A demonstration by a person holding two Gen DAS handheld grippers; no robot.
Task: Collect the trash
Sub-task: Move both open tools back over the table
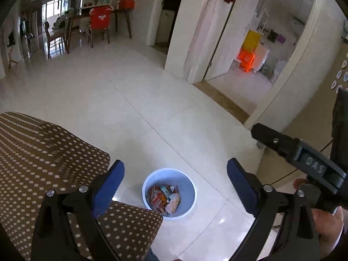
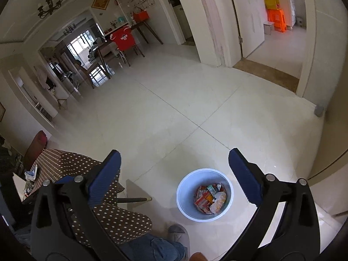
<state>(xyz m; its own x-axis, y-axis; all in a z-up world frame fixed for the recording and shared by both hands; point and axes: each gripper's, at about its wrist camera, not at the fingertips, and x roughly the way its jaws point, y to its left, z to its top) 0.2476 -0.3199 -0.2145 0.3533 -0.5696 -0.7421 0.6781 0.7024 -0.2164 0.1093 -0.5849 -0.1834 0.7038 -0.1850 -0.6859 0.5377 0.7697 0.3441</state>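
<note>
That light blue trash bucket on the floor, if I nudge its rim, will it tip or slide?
The bucket probably slides: the tile floor looks glossy. It seems light, thin plastic holding only crumpled wrappers at the bottom. A high push might tip it, since it narrows toward the base.

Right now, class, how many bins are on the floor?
1. The bin stands on the tiles beside the dotted cloth, with wrappers inside. Another could be hidden behind the cloth.

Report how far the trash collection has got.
Done: crumpled wrappers lie in the white bin on the floor. In hand: nothing; the left claw and right claw are open and empty above it. Left: no loose trash shows on the floor here.
</note>
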